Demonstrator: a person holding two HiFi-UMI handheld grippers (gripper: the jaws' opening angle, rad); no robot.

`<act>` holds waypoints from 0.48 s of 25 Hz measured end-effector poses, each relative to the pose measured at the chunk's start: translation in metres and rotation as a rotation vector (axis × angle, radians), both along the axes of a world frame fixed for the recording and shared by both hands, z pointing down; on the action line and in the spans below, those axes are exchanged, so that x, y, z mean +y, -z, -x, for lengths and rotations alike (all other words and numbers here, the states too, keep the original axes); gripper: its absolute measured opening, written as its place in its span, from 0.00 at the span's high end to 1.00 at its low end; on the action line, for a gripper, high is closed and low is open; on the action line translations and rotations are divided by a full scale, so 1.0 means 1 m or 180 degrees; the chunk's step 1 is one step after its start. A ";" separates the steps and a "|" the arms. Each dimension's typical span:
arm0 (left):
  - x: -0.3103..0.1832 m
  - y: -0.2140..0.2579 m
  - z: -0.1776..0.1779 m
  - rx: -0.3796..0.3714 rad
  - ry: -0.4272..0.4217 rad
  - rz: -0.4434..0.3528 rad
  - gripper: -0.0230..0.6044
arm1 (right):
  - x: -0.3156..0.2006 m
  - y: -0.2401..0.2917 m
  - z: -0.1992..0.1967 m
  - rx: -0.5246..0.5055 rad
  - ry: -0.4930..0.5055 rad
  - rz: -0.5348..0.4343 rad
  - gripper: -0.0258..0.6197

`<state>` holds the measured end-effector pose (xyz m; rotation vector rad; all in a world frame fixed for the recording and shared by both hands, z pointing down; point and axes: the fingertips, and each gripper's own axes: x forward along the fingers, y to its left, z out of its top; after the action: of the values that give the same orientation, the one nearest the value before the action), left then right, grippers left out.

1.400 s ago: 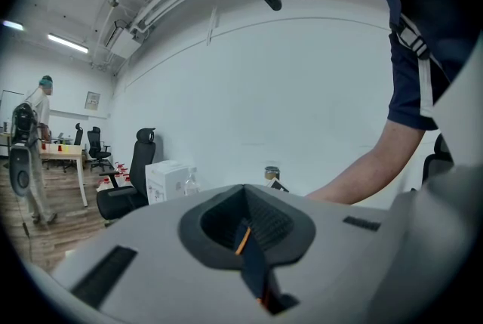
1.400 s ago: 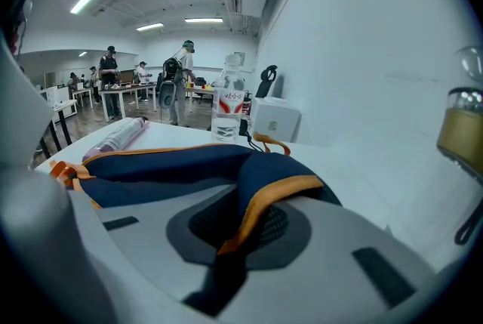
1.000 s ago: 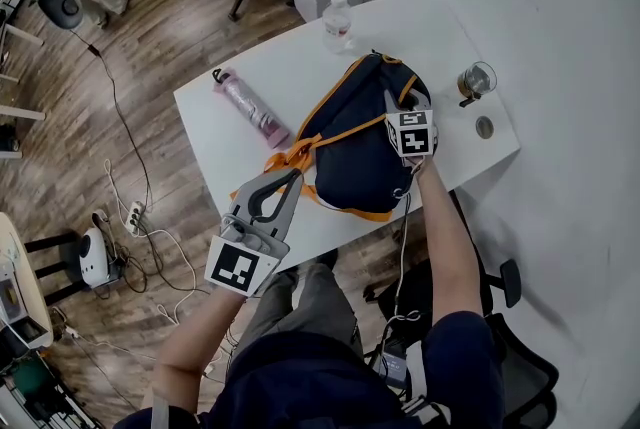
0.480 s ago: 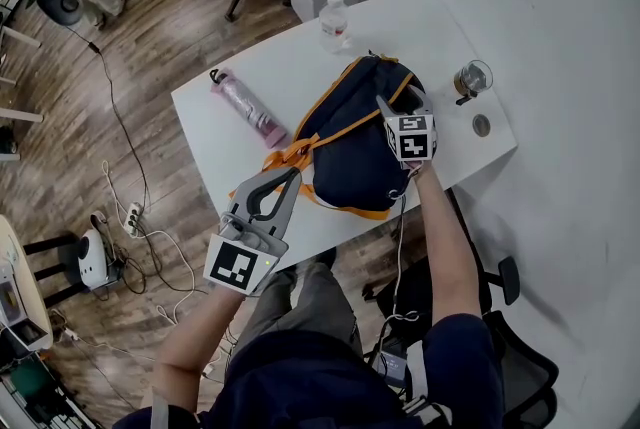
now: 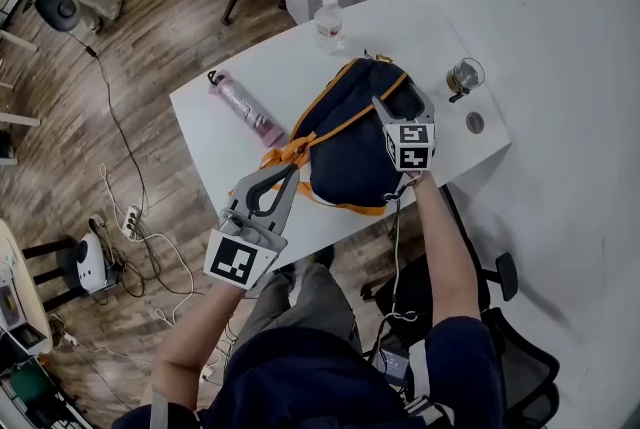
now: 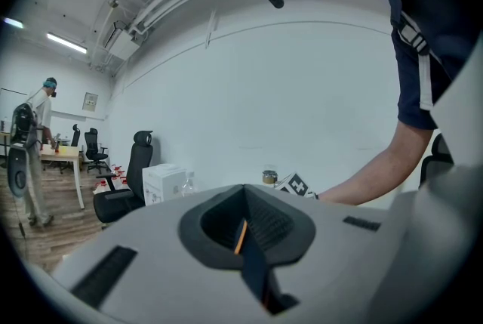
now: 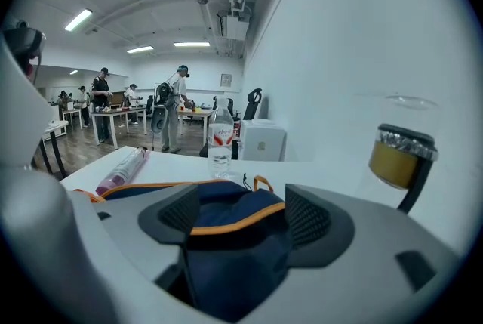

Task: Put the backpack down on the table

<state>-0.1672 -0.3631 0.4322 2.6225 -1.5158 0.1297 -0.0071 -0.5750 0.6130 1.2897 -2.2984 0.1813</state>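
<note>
Spreading on the right side: the right gripper point(image 5: 400, 109) has just been opening its jaws, and they now stand wide. In the right gripper view the navy top of the backpack point(image 7: 234, 239) sits between the pads, but neither pad presses on the cloth.

Backpack point(image 5: 350, 142) lies flat on the white worktop point(image 5: 225, 132), roughly mid-surface, in the same spot and shape as a second ago. It sits between the pink bottle point(image 5: 243, 107) and the glass jar point(image 5: 463, 77), with the water bottle point(image 5: 328, 22) beyond its far end.

Left gripper point(image 5: 285, 179) unchanged, low by the worktop's near edge. Its jaws are closed on the strap point(image 6: 253, 270) (navy webbing with an orange edge), and the strap runs back toward the bag.

Reading: the bag's weight looks fully carried by the worktop, and the right side's release fits a set-down already made. Task appears nearly finished. What is left, as I judge it, is for the left jaws to let the strap go and both grippers to back off. Little risk here; at most the freed strap may slide toward the edge.
</note>
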 end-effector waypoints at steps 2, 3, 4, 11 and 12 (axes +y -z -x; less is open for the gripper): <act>0.001 0.002 0.000 -0.0003 -0.0002 -0.0018 0.96 | 0.004 0.009 0.001 -0.0059 0.0003 -0.0042 0.40; 0.001 0.002 0.000 -0.0007 0.0001 -0.0025 0.96 | 0.006 0.013 0.002 -0.0081 0.0012 -0.0059 0.40; 0.001 0.003 0.001 -0.0013 0.0005 -0.0034 0.96 | 0.008 0.017 0.003 -0.0103 0.0019 -0.0079 0.40; 0.000 0.016 0.003 -0.0032 0.0021 -0.0151 0.96 | 0.036 0.065 0.005 -0.0350 0.0036 -0.0318 0.43; 0.001 0.018 0.004 -0.0030 0.0023 -0.0165 0.96 | 0.042 0.075 0.006 -0.0395 0.0040 -0.0376 0.45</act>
<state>-0.1714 -0.3624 0.4138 2.6595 -1.5523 0.1037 -0.0131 -0.5331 0.5377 1.3562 -2.4542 0.1259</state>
